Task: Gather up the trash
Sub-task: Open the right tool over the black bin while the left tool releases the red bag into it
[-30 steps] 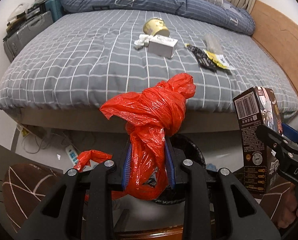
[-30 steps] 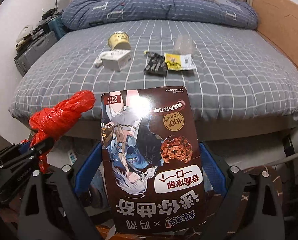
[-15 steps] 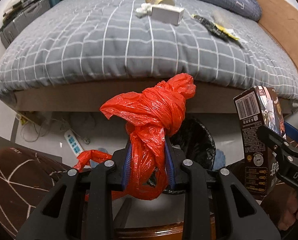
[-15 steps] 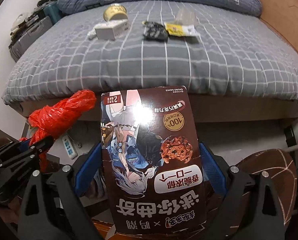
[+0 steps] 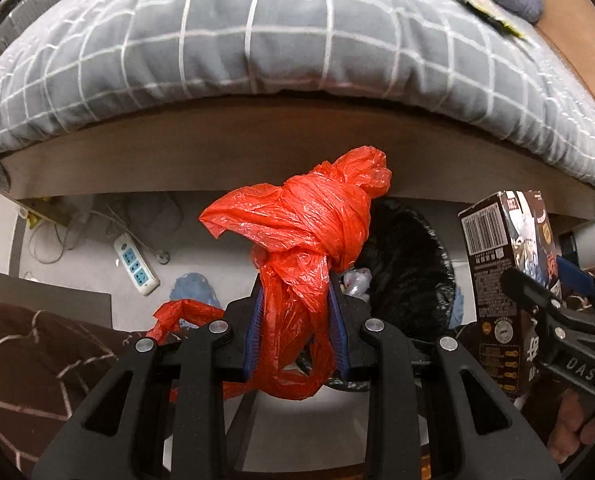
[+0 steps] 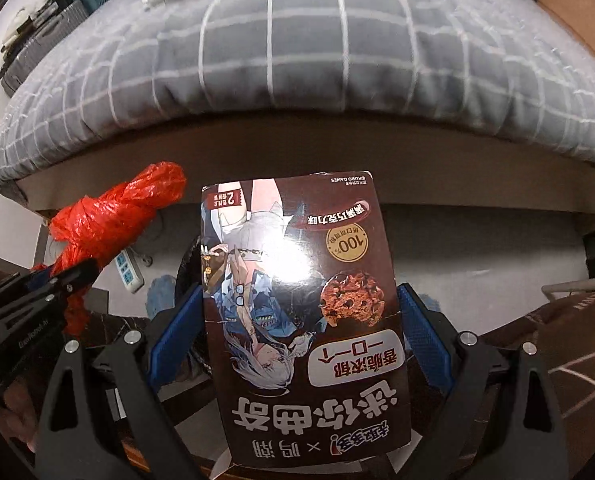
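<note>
Jaws of the left gripper (image 5: 297,336) pinch narrow on a knotted red plastic bag (image 5: 305,232); those of the right gripper (image 6: 301,336) clamp wide on a brown printed cardboard cookie box (image 6: 297,280). Just beyond and below sits a bin lined with a black bag (image 5: 409,264) on the floor, by the grey checked bed (image 5: 297,40). Carrying step, I judge: next, bring each piece over the opening and release. More litter lies far up the bed.

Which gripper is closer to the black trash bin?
Left. The left gripper, clamping the red bag, hangs right over the black trash bin; the right gripper, holding the cookie box, sits beside it.
</note>
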